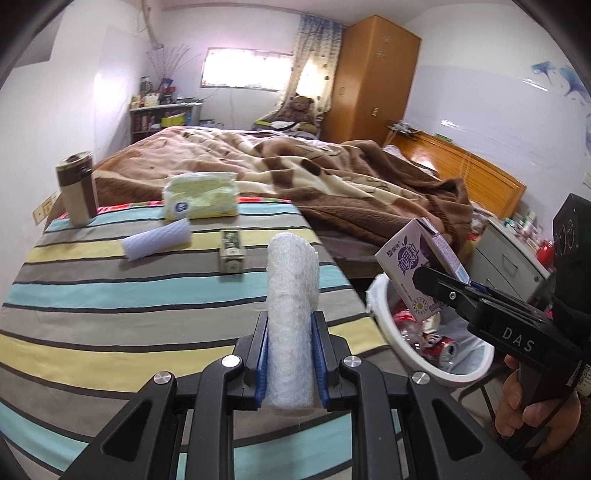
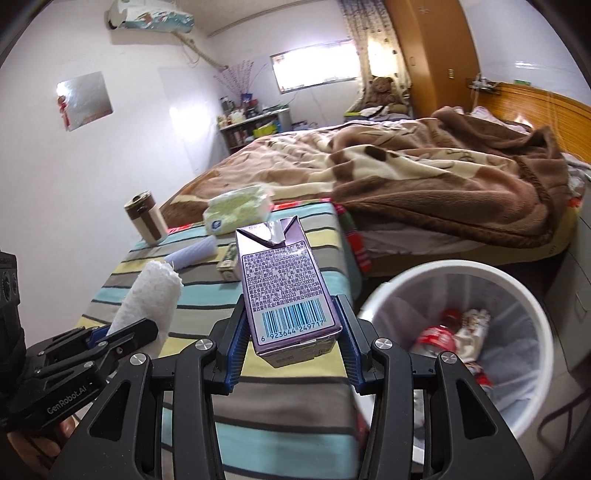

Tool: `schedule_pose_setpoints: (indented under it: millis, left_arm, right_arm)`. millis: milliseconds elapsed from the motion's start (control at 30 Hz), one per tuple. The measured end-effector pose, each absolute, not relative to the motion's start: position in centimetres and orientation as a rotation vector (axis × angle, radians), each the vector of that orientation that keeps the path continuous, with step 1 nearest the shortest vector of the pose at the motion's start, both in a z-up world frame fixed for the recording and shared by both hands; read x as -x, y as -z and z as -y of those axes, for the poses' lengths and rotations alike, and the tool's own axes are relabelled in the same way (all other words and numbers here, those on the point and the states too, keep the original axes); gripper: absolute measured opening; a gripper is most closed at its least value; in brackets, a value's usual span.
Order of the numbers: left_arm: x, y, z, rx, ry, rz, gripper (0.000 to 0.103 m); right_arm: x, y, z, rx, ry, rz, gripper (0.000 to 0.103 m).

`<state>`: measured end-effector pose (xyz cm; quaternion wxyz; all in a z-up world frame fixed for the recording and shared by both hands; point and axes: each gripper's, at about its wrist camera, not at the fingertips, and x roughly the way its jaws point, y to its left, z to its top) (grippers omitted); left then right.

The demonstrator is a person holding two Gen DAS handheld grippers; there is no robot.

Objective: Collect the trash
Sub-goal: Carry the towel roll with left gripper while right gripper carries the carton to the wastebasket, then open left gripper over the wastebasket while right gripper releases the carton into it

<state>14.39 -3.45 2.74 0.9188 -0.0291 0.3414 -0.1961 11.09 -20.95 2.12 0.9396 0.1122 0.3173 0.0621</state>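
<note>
The left gripper (image 1: 290, 354) is clamped on a white bubble-wrap roll (image 1: 291, 314) that stands upright between its pads, above the striped table (image 1: 110, 314) near its right edge. The right gripper (image 2: 291, 354) is clamped on a purple drink carton (image 2: 286, 284), held beside the table's right edge, just left of the white trash bin (image 2: 532, 306) on the floor.

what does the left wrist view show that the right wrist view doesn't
Only the left wrist view: the purple carton's printed front, dolphin wall stickers, a grey bedside drawer unit. Only the right wrist view: the carton's barcode side, the air conditioner, a shiny wall poster. Both: the left gripper shut on a bubble-wrap roll, the right gripper shut on the carton, the white bin, the striped cloth.
</note>
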Motion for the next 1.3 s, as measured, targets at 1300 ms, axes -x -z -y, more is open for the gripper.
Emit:
schedule_pose_setpoints:
  millis: [1300]
  left_arm:
    - [-14.0, -1.5, 20.2, -0.078, 0.681, -0.744, 0.021]
  right_arm:
    - [-6.6, 1.1, 32.7, -0.345, 0.226, -0.703, 0.046]
